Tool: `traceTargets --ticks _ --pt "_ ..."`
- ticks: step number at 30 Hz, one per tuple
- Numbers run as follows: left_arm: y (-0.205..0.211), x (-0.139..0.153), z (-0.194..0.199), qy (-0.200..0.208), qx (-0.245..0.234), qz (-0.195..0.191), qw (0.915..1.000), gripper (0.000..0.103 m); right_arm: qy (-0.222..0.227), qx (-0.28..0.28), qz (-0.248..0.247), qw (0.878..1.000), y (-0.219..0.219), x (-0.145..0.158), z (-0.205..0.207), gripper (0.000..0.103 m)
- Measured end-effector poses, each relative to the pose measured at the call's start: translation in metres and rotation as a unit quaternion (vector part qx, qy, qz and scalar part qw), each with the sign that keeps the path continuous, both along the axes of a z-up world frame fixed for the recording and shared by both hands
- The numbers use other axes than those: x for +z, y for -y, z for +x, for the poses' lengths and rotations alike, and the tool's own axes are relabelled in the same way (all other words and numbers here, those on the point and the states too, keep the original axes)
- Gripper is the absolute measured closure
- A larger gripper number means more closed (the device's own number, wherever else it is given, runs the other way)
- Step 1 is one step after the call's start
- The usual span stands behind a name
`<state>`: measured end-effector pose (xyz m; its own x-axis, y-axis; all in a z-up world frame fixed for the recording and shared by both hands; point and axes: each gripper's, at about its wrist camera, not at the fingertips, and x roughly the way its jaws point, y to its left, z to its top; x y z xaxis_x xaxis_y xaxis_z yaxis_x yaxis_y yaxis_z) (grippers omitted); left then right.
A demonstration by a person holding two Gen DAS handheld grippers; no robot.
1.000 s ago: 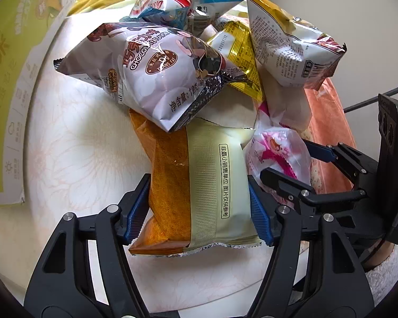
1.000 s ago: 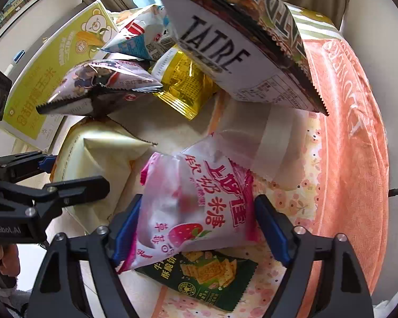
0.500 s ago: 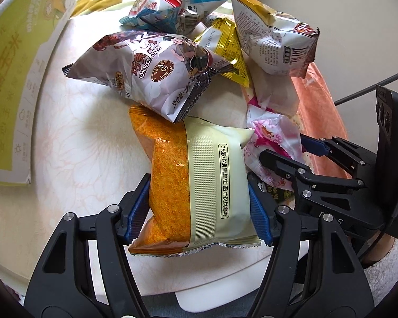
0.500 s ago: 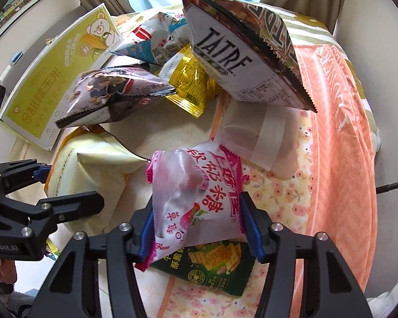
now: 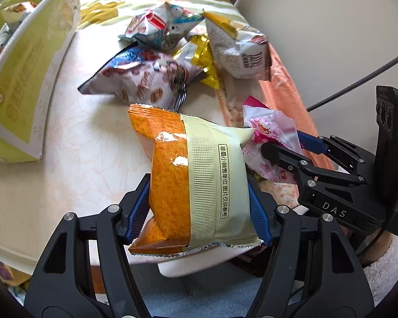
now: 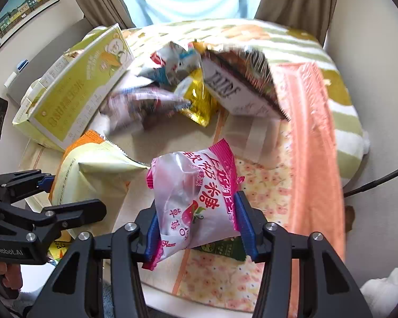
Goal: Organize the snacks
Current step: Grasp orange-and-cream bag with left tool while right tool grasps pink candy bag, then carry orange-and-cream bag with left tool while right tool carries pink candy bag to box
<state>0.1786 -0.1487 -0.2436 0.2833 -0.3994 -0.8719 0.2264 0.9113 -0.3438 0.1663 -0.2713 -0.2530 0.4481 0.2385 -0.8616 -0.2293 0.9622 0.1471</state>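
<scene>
An orange and cream snack packet is clamped between the blue pads of the left tongs, held above the bench. A pink sweet bag is pinched by the right tongs, whose jaws are closing on it. More snack bags are piled beyond, beside a yellow-green box.

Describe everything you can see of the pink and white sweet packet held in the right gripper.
The pink and white sweet packet is glossy crinkled plastic with magenta serrated ends, pink characters and a strawberry picture. It tilts, raised off the floral cloth, pinched at both sides by the right gripper, whose jaws are closing on it. A green packet lies beneath.
</scene>
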Motion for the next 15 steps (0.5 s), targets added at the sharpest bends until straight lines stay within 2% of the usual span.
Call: traceTargets --ticks 7,15 --pt "-0.005 0.035 -0.016 0.043 0.019 -0.013 0.9988 0.040 0.045 -0.005 0.010 0.999 0.002 0.036 -0.015 0.057" --pt "-0.048 0.092 -0.010 0.102 0.064 -0.020 0.9925 0.040 0.089 0.008 0.012 0.996 -0.017 0.090 -0.007 0.056"
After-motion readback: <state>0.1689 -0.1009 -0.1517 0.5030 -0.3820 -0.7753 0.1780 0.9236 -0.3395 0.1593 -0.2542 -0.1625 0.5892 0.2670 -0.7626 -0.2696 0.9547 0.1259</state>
